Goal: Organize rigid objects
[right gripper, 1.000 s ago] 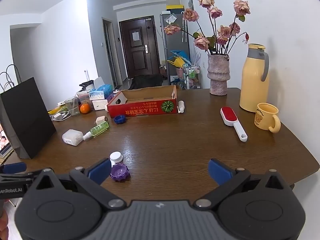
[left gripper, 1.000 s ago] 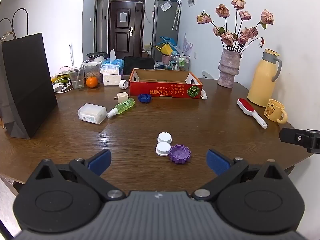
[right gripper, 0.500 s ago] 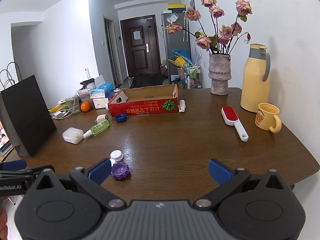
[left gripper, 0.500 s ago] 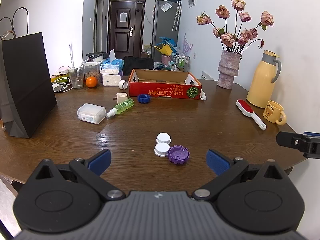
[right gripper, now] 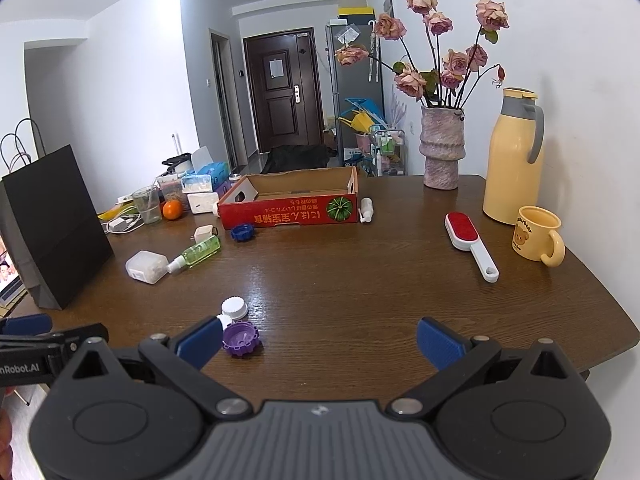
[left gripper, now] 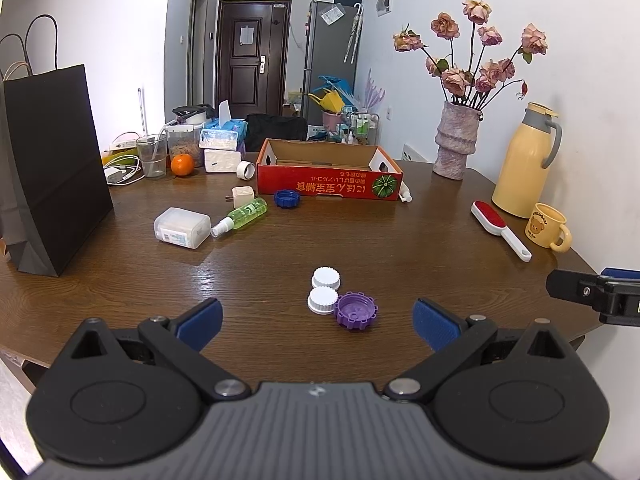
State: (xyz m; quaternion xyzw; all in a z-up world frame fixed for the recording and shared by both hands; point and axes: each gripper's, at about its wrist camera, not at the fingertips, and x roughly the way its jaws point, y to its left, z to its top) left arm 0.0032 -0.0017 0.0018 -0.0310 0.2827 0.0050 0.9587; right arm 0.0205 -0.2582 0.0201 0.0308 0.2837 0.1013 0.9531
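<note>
I have both hand-held grippers spread wide and empty: the left hand-held gripper (left gripper: 316, 322) hangs low over the near edge of the counter (left gripper: 400, 240), and the right hand-held gripper (right gripper: 320, 344) sits beside it, a little to the right.

Over the last second very little has changed. The left view has crept forward slightly, so the 3 caps now sit a touch lower and nearer between my left fingers; nothing on the counter has moved. The right view has shifted slightly as well.

The things I need are right ahead of the left hand-held gripper: 2 white caps (left gripper: 325, 289), touching one another, with a purple cap (left gripper: 356, 311) just beside the nearer one, lying open side up. Farther back, a blue cap (left gripper: 287, 198) rests close against the front of the red cardboard box (left gripper: 328, 188), with a green spray bottle (left gripper: 245, 212) and a white plastic case (left gripper: 182, 227) to its left.

I judge this a slow approach, no pick begun yet. The purple cap looks the easiest first grab, and the box seems the likely place for it.
</note>
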